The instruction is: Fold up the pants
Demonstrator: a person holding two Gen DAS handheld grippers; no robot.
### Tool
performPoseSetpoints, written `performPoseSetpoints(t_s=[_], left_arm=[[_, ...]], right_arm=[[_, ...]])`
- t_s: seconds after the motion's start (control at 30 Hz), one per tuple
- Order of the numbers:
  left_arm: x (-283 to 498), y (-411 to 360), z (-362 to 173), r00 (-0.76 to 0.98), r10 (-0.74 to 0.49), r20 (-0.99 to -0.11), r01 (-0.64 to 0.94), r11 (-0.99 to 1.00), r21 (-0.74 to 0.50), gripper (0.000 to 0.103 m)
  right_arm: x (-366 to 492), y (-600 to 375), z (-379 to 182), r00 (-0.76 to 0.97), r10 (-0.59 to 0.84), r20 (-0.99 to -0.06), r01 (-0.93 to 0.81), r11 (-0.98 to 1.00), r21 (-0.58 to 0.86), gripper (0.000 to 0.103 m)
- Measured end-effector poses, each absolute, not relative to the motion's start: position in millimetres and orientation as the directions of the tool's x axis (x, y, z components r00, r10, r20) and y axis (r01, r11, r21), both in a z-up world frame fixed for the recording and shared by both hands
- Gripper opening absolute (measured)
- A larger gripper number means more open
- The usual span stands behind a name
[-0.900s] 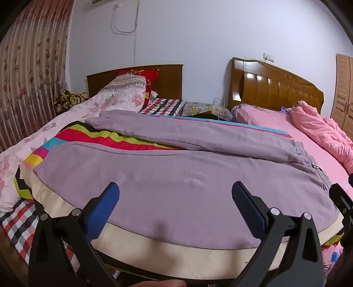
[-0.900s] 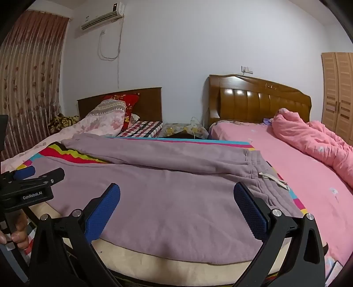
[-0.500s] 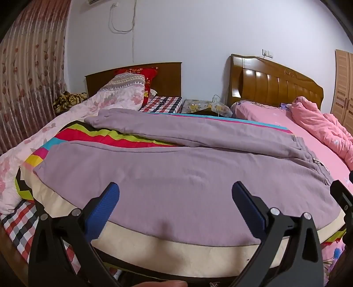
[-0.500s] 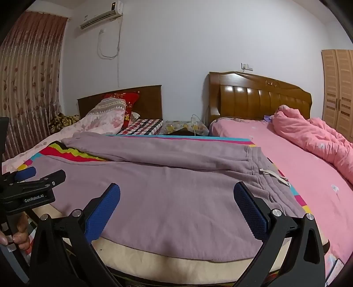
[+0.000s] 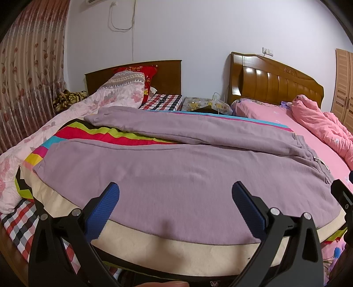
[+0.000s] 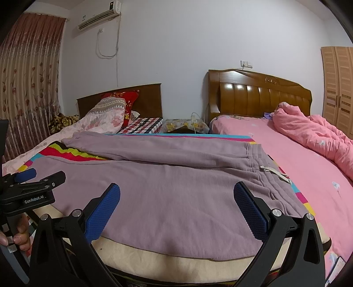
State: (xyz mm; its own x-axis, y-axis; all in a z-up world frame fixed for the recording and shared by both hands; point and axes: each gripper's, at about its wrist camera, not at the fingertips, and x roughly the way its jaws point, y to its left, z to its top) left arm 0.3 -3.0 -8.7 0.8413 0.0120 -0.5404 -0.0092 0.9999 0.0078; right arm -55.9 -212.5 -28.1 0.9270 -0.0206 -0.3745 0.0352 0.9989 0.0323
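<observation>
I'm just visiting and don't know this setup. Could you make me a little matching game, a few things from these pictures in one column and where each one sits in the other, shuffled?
Things:
1. lilac sweatpants
2. crumpled pink quilt
3. red patterned pillow
4. white air conditioner

Places:
A. high on the wall, near the curtain
B. against the dark, plain headboard
C. spread flat on the striped blanket
D. heaped on the pink bed

Pairs: 1-C, 2-D, 3-B, 4-A
</observation>
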Motion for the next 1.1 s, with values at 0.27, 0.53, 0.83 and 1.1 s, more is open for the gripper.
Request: performPoseSetpoints(t_s=[0.27, 0.53, 0.83, 1.1], left_arm=[[0.2, -2.0, -9.7, 0.84, 0.012, -0.543, -0.008, 1.0, 0.01, 0.102], [-0.6, -3.7, -10.4, 0.836, 0.012, -0.549, -0.005, 1.0, 0.014, 0.102], [-2.6, -3.3, -12.1, 0.834, 0.013, -0.552, -0.006, 1.0, 0.015, 0.102], [-3.4, -3.1, -15.5, 0.831, 0.014, -0.556, -0.005, 1.0, 0.017, 0.102]], right_arm=[[-57.1, -211.7, -30.9, 0.925, -0.018, -0.378, 0.034, 0.999, 0.036, 0.099], [-54.4, -213.7, -32.5, 0.921, -0.01, -0.39, 0.031, 0.998, 0.047, 0.099], [-54.0, -213.3, -32.8, 0.918, -0.008, -0.397, 0.032, 0.998, 0.055, 0.099], [-53.5, -213.9, -33.4, 0.915, -0.005, -0.403, 0.031, 0.998, 0.058, 0.099]])
